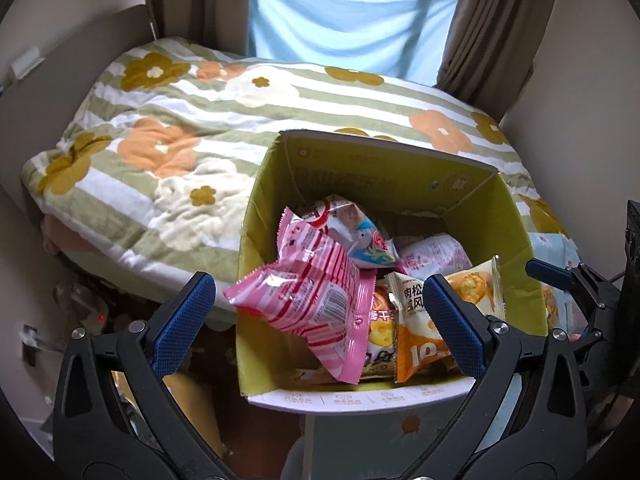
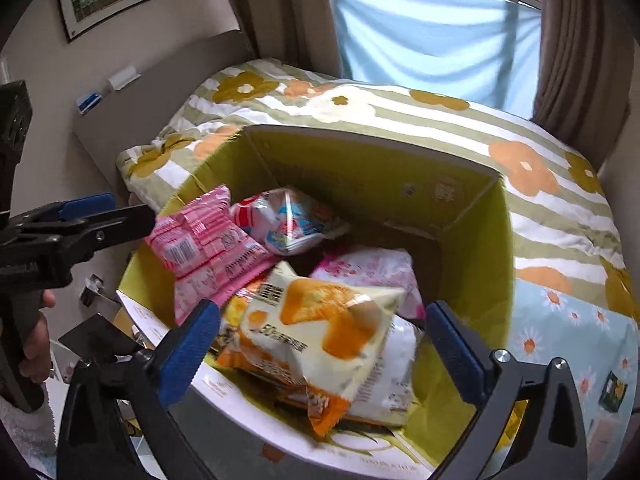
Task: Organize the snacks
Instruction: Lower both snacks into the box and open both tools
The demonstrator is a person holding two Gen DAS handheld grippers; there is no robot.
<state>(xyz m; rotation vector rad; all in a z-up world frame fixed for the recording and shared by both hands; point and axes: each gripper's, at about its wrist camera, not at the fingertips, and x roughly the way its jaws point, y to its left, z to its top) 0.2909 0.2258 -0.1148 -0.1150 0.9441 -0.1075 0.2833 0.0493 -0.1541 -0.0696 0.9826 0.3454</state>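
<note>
While both tools hover over the open cardboard box (image 2: 472, 248), whose green inner walls rise beside the flower-patterned quilt (image 1: 168, 128) on the bed, the right hand-held gripper (image 2: 320, 344) stands spread wide, its blue pads clear of everything, with the cream-and-orange snack packet (image 2: 320, 328) lying loose between and below them. That packet rests on top of the pile in the near half of the box, its long axis running diagonally from the far left towards the near right, one crimped end pointing down at the near wall. The left hand-held gripper (image 1: 320, 328) is likewise spread wide and grips nothing; a pink striped packet (image 1: 304, 300) lies under it, propped against the box's left wall, its long axis slanting from far left to near right. A white-and-blue packet (image 1: 356, 236) sits behind it, deeper in the box, and a pale pink packet (image 2: 368, 268) lies flat towards the right wall. A hand (image 2: 36, 336) holds the left tool's grip in the right view.
</note>
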